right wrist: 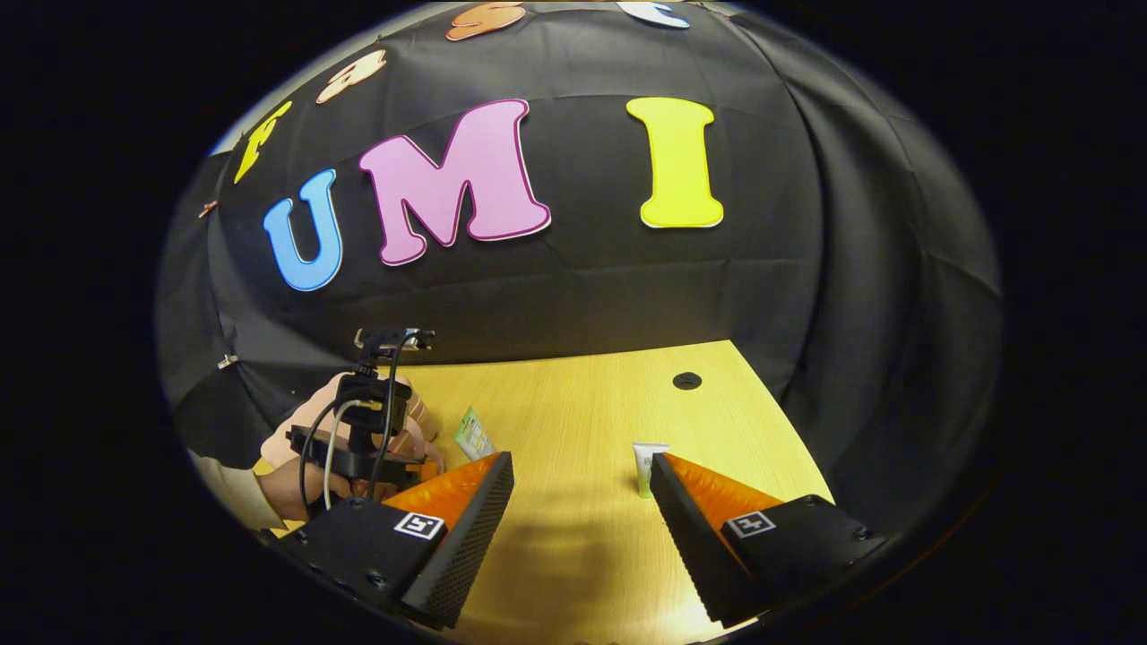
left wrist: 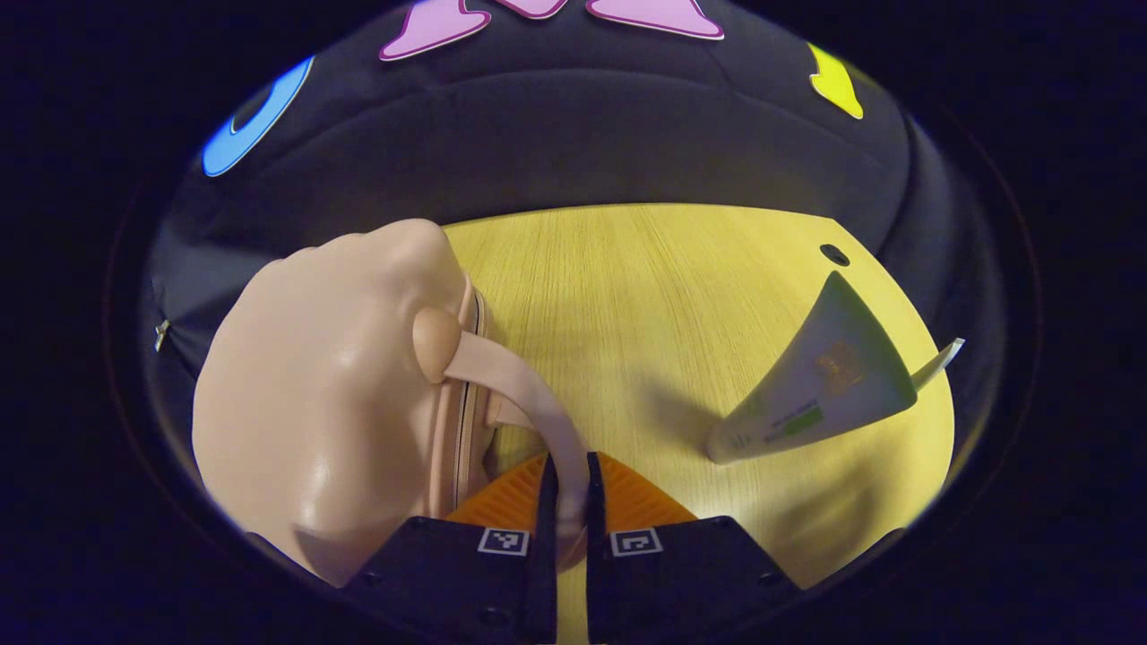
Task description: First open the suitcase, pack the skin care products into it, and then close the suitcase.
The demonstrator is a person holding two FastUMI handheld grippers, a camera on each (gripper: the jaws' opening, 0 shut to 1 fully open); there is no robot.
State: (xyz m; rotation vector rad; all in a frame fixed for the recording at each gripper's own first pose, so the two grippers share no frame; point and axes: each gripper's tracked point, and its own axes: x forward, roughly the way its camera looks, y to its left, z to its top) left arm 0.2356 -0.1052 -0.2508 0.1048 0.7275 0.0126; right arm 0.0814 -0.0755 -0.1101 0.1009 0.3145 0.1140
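Pinching suitcase (left wrist: 314, 403) handle (left wrist: 538, 412), left gripper (left wrist: 569, 502) (right gripper (right wrist: 578, 502) gaping wide).

The bench (left wrist: 645, 296) lies open across its middle, from the suitcase (left wrist: 314, 403) at the left edge out to the far edge by the wall. A tube (left wrist: 820, 385) stands toward the right edge, apart from the suitcase, with bare wood between. In the right gripper view a small tube (right wrist: 647, 466) stands just beyond the right gripper (right wrist: 582, 502), and the left gripper (right wrist: 367, 430) with a hand crowds the left side
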